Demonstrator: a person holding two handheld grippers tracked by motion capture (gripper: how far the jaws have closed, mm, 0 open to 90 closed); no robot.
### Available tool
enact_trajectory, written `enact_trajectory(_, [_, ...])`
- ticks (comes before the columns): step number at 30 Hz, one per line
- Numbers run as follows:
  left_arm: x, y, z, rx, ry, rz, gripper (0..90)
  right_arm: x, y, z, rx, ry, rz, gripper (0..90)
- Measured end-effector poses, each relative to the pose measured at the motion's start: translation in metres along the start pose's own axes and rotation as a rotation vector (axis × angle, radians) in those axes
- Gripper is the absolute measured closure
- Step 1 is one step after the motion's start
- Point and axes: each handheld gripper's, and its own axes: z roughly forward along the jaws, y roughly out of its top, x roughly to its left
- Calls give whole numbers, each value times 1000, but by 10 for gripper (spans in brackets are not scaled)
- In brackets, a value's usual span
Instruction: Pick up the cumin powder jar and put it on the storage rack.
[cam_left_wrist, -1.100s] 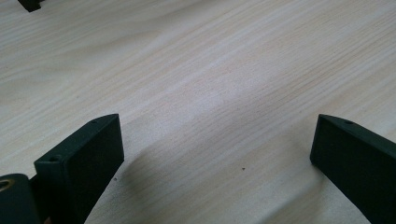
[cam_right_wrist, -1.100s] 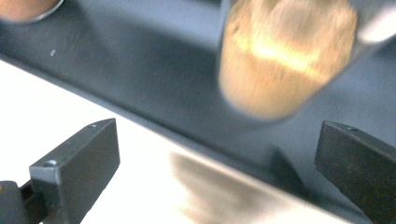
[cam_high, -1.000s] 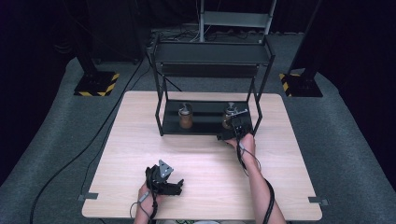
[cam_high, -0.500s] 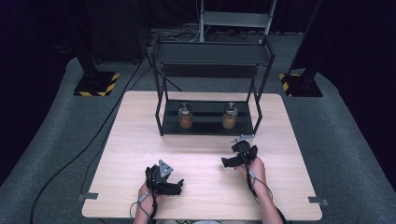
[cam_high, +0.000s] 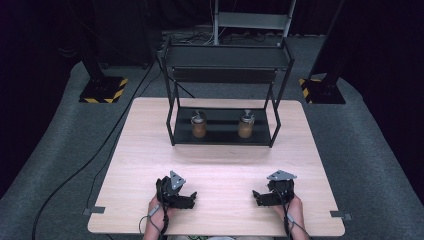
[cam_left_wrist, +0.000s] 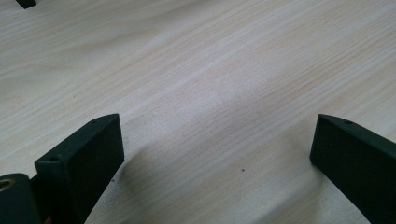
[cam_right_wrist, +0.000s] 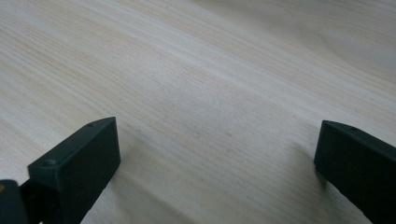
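At the near table edge, left gripper (cam_high: 187, 200) and right gripper (cam_high: 261, 197) rest on bare wood, jaws wide apart, holding nothing. Both jars, left jar (cam_high: 198, 125) and right jar (cam_high: 245, 124), stand upright on the rack (cam_high: 223, 140) lower shelf, well apart from the grippers. Judged: placement done, nothing left.

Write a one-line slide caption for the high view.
Both hand-held grippers, left and right, rest open on the wooden table, near edge; two jars stand on the black rack's lower shelf.
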Motion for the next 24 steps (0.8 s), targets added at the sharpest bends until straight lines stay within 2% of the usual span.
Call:
enact_trajectory(3, [0,0,0,-1,1,2,27,2,-5,-2,-12,-7,6,0])
enact_trajectory(24, [-4,-1,-1,-7,15,13,26,4,-7,-3,-15,-11,7,0])
